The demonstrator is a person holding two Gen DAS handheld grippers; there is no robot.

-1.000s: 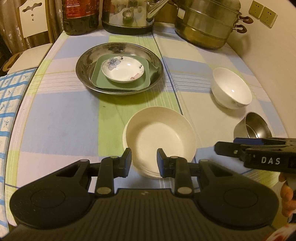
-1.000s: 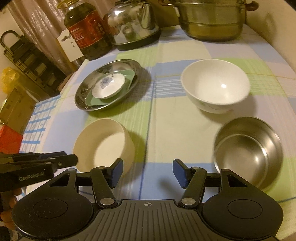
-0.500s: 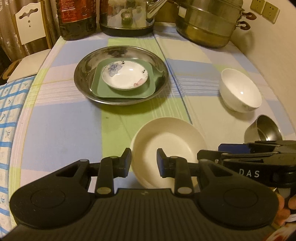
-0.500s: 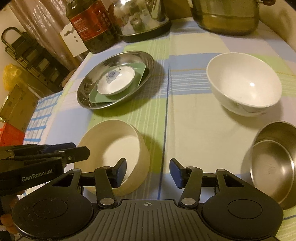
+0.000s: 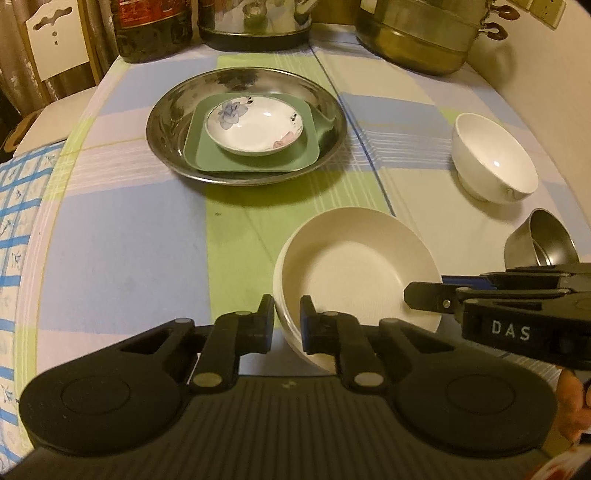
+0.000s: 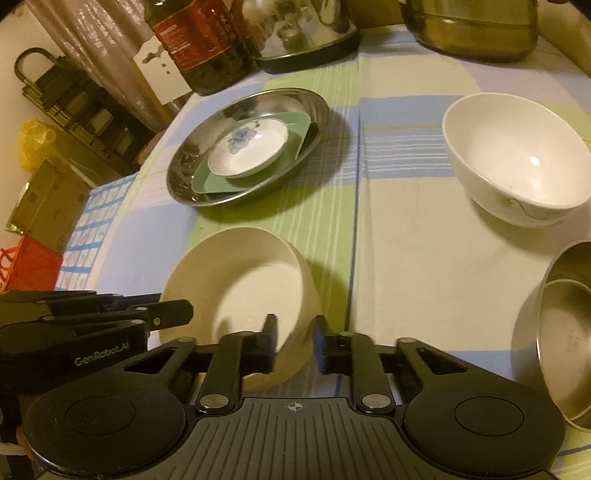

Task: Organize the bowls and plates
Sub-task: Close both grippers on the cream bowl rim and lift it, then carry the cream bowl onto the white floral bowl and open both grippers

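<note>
Closest in, both tools are on the same cream bowl [image 5: 354,273], which sits on the table [image 5: 122,266] at its near edge. The left tool [image 5: 287,314] has its two fingers either side of the bowl's near left rim, one outside the wall and one inside, closed down to a narrow slot with the rim in it, so it looks clamped on. The right tool [image 6: 294,338] straddles the bowl's right-hand wall the same way, one finger inside and one outside, but there's a visible gap next to the outer finger, so I can't tell if it's really pinching or just sitting around the rim. In the left wrist view the right tool comes in from the right side at the bowl's edge.

Off to the right, a steel bowl [image 6: 557,332] with a second one nested inside, apart from the cream one. Past that, a white china bowl [image 6: 517,158] standing upright on its own.

Mid-table on the left is a big steel plate [image 5: 170,122] holding a green square plate [image 5: 258,162], and a small flower-pattern saucer [image 5: 255,125] on top of that, all stacked neat.

At the far edge: a dark oil bottle [image 6: 199,40], a steel kettle [image 5: 255,22] and a big brass-coloured steamer pot [image 5: 417,37]
</note>
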